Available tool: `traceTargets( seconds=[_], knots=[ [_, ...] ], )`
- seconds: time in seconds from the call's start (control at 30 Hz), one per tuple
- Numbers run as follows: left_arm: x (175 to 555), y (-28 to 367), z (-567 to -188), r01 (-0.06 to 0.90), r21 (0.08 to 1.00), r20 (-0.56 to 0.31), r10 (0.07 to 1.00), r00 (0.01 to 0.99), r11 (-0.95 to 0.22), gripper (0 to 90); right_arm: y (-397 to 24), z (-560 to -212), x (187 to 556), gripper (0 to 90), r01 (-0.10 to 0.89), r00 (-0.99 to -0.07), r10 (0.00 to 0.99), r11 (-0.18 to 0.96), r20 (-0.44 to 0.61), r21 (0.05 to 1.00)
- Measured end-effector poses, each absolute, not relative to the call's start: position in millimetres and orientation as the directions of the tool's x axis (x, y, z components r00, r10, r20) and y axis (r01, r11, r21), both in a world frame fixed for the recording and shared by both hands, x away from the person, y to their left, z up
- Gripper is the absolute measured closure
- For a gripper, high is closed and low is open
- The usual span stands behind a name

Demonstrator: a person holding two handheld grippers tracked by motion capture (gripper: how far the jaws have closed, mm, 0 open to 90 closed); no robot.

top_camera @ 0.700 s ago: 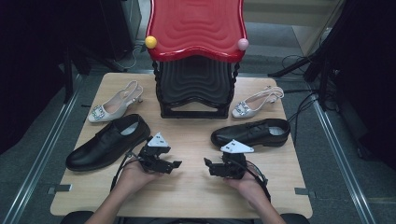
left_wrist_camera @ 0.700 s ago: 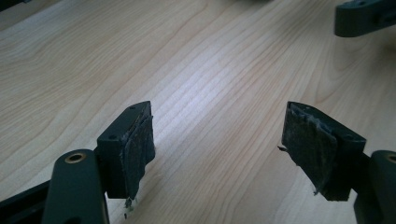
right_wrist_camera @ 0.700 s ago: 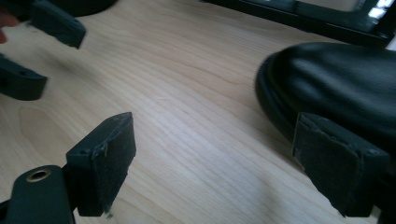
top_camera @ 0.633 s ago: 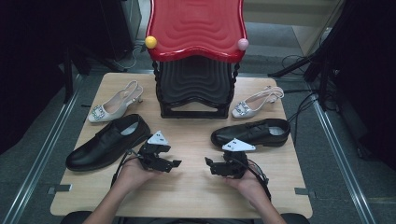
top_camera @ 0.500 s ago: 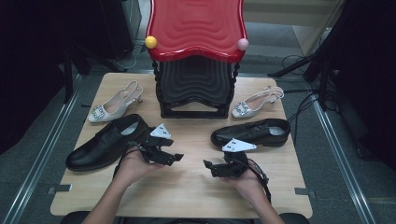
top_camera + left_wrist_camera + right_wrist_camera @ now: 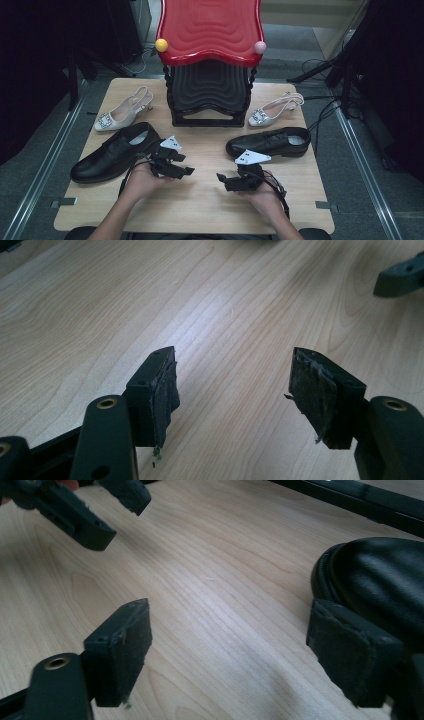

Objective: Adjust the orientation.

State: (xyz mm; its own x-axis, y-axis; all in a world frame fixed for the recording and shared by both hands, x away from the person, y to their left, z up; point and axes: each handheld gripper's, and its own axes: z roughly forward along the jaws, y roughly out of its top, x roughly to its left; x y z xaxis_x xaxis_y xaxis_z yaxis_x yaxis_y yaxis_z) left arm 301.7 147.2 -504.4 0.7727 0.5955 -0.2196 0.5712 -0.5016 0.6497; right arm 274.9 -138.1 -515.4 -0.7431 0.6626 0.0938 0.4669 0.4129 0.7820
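Black shoes (image 6: 116,152) flanking bare wood between left tongs (image 6: 186,171) and right tongs (image 6: 220,177), both open, empty.

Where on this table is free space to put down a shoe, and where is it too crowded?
Bare wood lies between the left gripper and right gripper, and along the table near edge. Another free strip runs between the rack and both grippers. The left side, with the beige heel and black shoe, is crowded.
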Motion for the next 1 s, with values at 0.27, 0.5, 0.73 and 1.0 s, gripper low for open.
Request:
traceTargets(
  seconds=[0.27, 0.5, 0.73, 1.0],
  knots=[
    [302, 153, -498, 0.586, 0.657, -0.257, 0.59, 0.765, -0.474, 38.2, -133, -516, 273, 28.0, 0.443, -0.753, 0.655, 0.423, 0.071, 0.79],
    [303, 157, -496, 0.582, 0.658, -0.253, 0.588, 0.768, -0.477, 36.9, -133, -523, 280, 34.7, 0.512, -0.765, 0.624, 0.439, 0.159, 0.738],
    [304, 162, -492, 0.586, 0.656, -0.261, 0.585, 0.768, -0.476, 34.9, -133, -523, 280, 38.9, 0.483, -0.778, 0.615, 0.457, 0.127, 0.747],
    [303, 173, -489, 0.596, 0.654, -0.256, 0.605, 0.754, -0.466, 36.4, -141, -518, 285, 42.9, 0.505, -0.769, 0.614, 0.412, 0.178, 0.759]
  ],
)
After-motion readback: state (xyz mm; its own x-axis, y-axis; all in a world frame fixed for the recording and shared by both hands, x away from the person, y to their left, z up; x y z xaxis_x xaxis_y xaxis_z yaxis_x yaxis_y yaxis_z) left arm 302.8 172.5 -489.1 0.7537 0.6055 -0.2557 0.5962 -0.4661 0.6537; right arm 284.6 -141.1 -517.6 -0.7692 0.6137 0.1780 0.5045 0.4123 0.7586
